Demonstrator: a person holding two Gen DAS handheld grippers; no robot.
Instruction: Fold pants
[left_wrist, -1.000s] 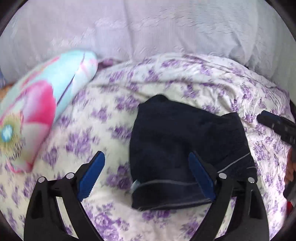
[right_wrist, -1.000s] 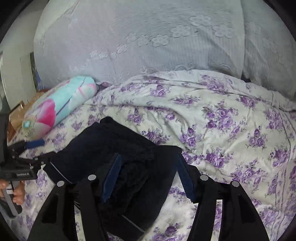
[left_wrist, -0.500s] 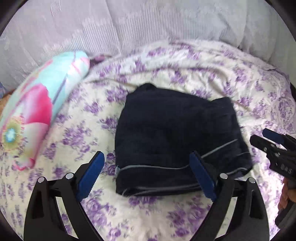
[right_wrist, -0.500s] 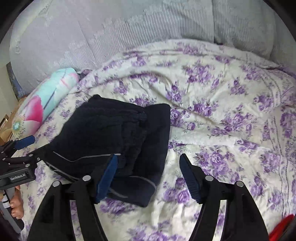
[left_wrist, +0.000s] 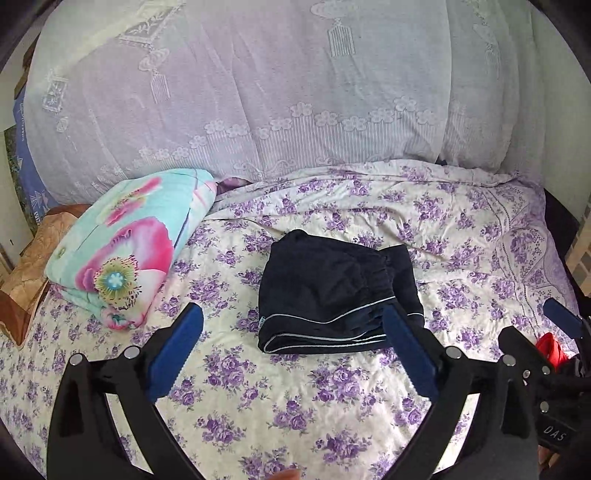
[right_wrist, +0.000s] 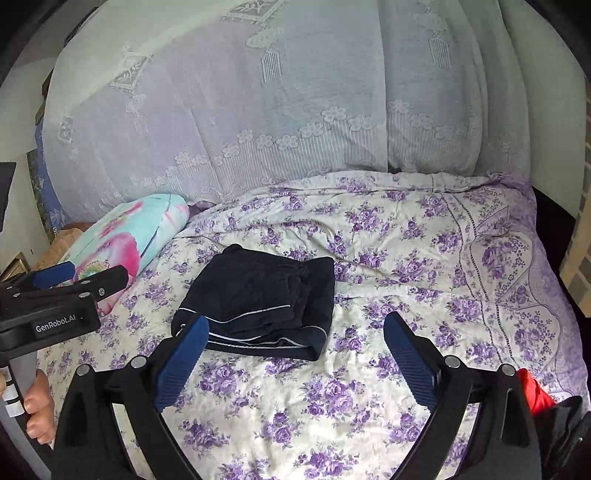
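The dark navy pants with thin pale piping (left_wrist: 334, 299), folded into a compact block, are lying on the bed (left_wrist: 332, 398) covered in a cream sheet with purple flowers, roughly mid-bed and nearer its left edge than its right. Just left of them, close but not touching, a turquoise-and-pink floral rolled quilt (left_wrist: 129, 243) is resting along the left edge, and a white lace curtain (left_wrist: 295, 92) is hanging behind the far edge.

The left hand-held gripper (left_wrist: 293, 347) is hovering on the near side of the bundle with its jaws opening to nearly full spread, nothing between them but sheet. The right hand-held gripper (right_wrist: 295, 354) is doing the same: jaws opening wide, empty, pads clear of the cloth.

The fold is looking finished, to my eye. The risk now is the stack itself: the top layer is sitting bunched at the elastic waistband, so on this soft, rumpled bed it could be slumping open if nudged. A wide-open pad swinging past the near hem could be catching the piping edge and dragging a layer off. A red cloth (right_wrist: 535, 391) is lying at the near right corner, well apart.
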